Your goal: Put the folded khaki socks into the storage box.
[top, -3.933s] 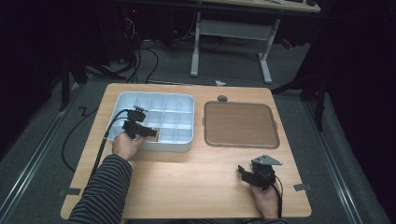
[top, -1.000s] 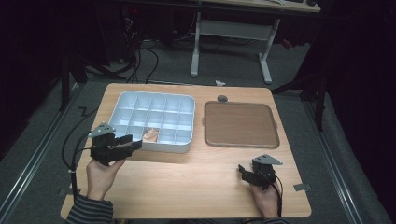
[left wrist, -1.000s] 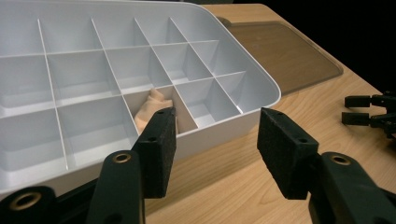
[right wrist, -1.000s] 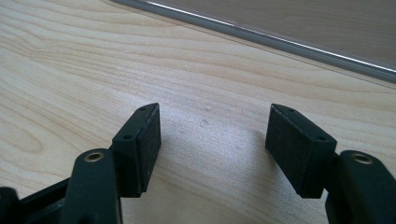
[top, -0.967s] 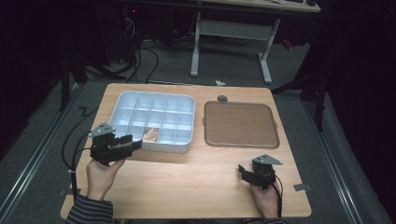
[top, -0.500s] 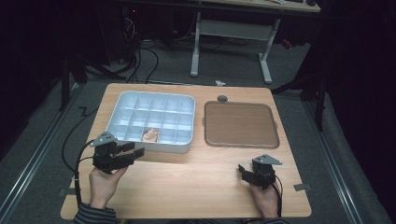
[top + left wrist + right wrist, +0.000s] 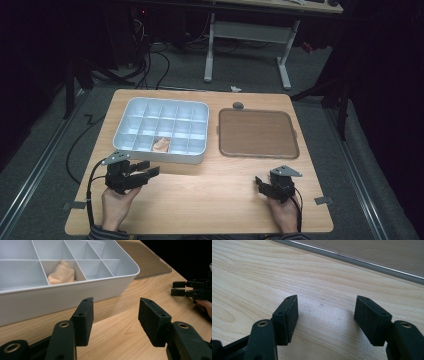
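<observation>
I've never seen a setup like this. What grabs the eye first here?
Probably the white divided tray at the table's far left, with one small peach-coloured lump in a front-row compartment. Beside it lies a flat brown mat. Nearer the person, the left gripper and right gripper rest open.

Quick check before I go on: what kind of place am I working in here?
Probably a lab or recording workspace, not a home. A wooden table stands on grey floor in a dark room, with loose cables and another desk's white legs behind. On it sit a white divided tray and a brown mat.
</observation>
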A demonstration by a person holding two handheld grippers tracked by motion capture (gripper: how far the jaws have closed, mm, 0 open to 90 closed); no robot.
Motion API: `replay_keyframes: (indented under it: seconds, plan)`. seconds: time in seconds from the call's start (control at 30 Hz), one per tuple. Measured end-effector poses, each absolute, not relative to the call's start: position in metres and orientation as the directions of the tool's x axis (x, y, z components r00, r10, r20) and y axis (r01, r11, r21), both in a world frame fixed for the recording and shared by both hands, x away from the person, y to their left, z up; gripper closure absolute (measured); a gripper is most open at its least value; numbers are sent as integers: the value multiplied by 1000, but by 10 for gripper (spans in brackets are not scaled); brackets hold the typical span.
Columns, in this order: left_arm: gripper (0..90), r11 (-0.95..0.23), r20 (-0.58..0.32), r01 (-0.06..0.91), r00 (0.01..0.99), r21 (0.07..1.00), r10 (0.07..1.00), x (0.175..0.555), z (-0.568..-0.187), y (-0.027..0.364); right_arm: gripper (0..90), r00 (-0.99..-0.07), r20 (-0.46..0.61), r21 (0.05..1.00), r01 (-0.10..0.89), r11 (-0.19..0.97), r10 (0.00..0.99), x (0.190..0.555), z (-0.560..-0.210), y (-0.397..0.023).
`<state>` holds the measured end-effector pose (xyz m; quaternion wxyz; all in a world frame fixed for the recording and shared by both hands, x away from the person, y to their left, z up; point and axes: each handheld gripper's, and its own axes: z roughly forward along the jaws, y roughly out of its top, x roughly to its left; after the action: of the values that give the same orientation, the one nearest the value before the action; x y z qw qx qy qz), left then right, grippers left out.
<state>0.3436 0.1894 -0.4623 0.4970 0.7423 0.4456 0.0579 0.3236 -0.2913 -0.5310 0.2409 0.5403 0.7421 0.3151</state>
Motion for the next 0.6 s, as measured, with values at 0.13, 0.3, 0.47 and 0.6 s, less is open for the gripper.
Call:
replay_keyframes:
  seconds: [0.13,0.3,0.47,0.6]
  plan:
    - [461,-98,-373,611,593,785,714,341,-467,189,362,-300,-17,728,650,218,954,324,-531,-291]
    - [448,-97,-380,617,593,781,709,339,-471,187,364,-300,-18,728,650,218,954,324,-531,-291]
    - [443,-117,-370,626,589,771,718,337,-476,181,367,-300,-16,728,650,217,954,324,-531,-291]
    - [441,-165,-324,615,602,771,730,332,-484,168,373,-301,-15,729,649,217,953,323,-531,-292]
